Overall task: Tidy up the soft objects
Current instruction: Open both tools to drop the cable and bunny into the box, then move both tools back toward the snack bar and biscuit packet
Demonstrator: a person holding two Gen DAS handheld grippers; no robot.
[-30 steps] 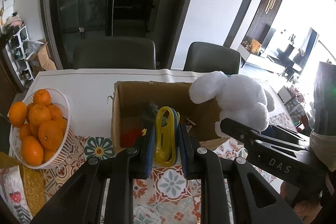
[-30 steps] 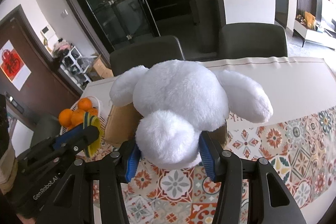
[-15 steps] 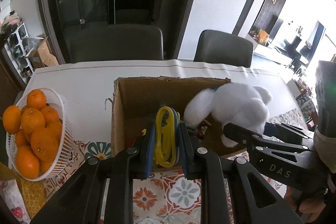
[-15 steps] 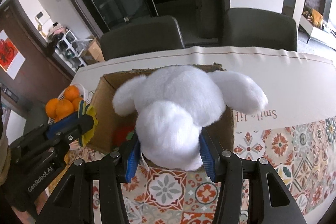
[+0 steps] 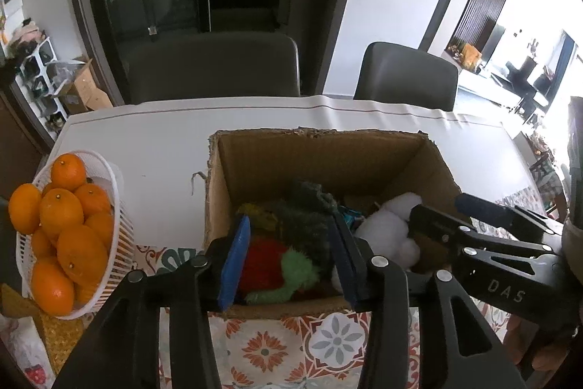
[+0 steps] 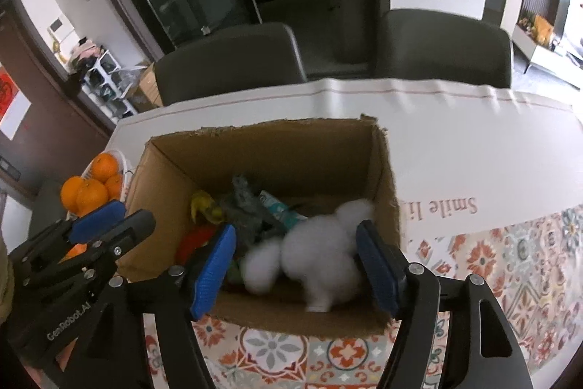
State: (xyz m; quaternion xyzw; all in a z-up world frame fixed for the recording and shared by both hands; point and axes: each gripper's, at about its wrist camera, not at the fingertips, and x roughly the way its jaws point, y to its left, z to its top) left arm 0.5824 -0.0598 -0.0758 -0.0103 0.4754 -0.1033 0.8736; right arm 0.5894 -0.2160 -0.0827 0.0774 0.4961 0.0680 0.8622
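From my left wrist view, my left tongs (image 5: 288,257) stand wide apart with nothing between the blue pads (image 5: 235,259), poised over the near wall of the box (image 5: 328,159). The box sits on the worktop (image 5: 153,141) about mid-width, its near wall on the patterned cloth (image 5: 291,345) that covers the near edge. Inside I see a red toy (image 5: 260,263), a green toy (image 5: 297,270) against it, a dark shaggy toy (image 5: 309,206) behind them, a bit of yellow (image 5: 255,212) at the left wall, and the white plush (image 5: 388,228) on the box's right side. My right tongs (image 5: 441,206) reach in over the right wall, beside the plush. A basket (image 5: 116,206) of oranges (image 5: 69,221) stands near the worktop's left edge, apart from the box. From my right wrist view, my right tongs (image 6: 295,265) are spread wide, and the white plush (image 6: 320,257) lies between the pads but is blurred; it looks free of both, down in the box (image 6: 291,152) at its near right corner. Left of it lie the dark toy (image 6: 242,203), the yellow (image 6: 202,206) and the red toy (image 6: 193,241). My left tongs (image 6: 109,225) hang over the box's left wall, gaping and empty, with the oranges (image 6: 91,188) behind them. Two chairs (image 6: 229,61) stand past the far edge.
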